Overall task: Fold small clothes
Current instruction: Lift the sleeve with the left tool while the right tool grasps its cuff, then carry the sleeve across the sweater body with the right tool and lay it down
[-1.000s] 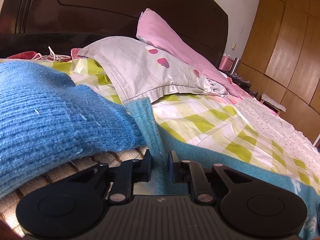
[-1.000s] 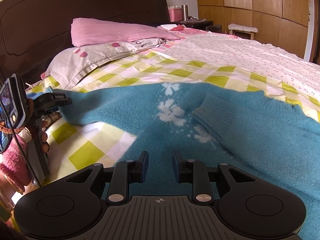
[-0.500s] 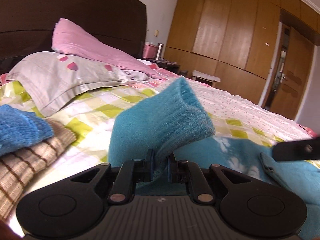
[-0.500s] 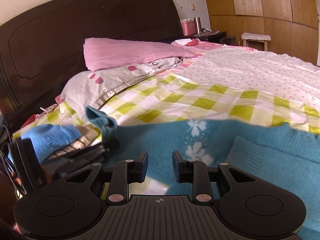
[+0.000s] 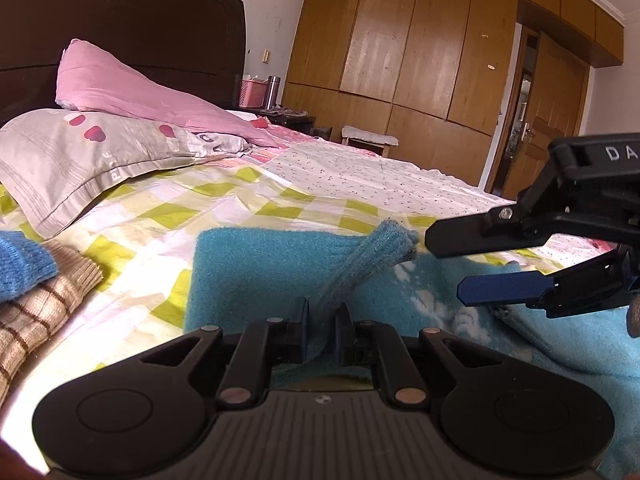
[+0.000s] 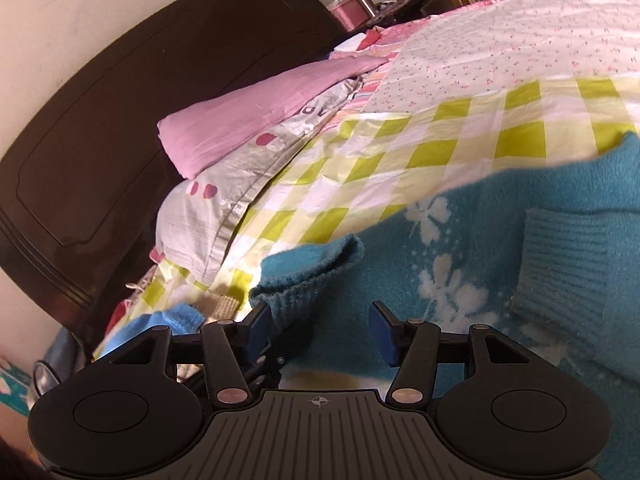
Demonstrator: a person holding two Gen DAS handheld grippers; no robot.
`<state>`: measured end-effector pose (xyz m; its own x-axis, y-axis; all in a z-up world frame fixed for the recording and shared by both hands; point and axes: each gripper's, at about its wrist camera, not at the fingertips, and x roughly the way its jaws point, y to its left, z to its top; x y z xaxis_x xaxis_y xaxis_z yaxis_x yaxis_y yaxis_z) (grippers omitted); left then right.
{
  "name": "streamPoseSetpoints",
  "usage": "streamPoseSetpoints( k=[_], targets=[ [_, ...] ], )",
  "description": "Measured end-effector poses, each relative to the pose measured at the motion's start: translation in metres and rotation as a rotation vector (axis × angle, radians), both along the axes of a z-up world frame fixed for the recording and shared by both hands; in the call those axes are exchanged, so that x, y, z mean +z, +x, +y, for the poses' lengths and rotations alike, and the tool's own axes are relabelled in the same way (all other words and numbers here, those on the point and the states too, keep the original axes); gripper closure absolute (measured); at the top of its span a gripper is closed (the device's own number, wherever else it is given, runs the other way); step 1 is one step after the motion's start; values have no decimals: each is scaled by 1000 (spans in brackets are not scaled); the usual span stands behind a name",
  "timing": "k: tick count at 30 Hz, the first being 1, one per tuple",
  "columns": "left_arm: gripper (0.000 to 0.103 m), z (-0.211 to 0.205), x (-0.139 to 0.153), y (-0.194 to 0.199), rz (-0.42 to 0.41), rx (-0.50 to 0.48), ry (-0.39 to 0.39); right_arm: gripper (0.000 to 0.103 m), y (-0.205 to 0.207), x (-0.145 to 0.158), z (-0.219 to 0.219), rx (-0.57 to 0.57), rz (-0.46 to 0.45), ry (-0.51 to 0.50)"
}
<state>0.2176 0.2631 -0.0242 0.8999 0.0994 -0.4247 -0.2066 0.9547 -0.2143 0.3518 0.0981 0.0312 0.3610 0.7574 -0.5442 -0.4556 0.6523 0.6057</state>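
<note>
A teal knit sweater [image 5: 260,268] with white clover prints lies spread on the checked bedsheet; it also shows in the right wrist view [image 6: 480,264]. My left gripper [image 5: 322,324] is shut on the sweater's ribbed sleeve cuff [image 5: 376,252] and holds it over the sweater body. My right gripper [image 6: 320,328] is open, just above the sweater, with the cuff [image 6: 304,280] next to its left finger. The right gripper also shows at the right of the left wrist view [image 5: 444,268], open.
Folded clothes, a blue knit [image 5: 20,264] on a striped beige one [image 5: 44,304], lie at the left. Grey [image 5: 88,156] and pink [image 5: 132,92] pillows rest against the dark headboard [image 6: 100,148]. Wooden wardrobes [image 5: 420,56] stand beyond the bed.
My left gripper has carried the sleeve cuff to the right and laid it over the sweater body. My right gripper has opened wide and tilted, coming close to the cuff.
</note>
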Motion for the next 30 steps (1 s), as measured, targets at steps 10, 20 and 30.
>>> streamPoseSetpoints(
  k=[10, 20, 30],
  targets=[
    [85, -7, 2, -2, -5, -28, 43, 39, 19, -9, 25, -21, 129, 53],
    [85, -10, 4, -3, -10, -67, 40, 95, 21, -6, 43, -56, 57, -143],
    [58, -30, 26, -21, -111, -133, -6, 97, 18, 49, -12, -106, -114, -119]
  ],
)
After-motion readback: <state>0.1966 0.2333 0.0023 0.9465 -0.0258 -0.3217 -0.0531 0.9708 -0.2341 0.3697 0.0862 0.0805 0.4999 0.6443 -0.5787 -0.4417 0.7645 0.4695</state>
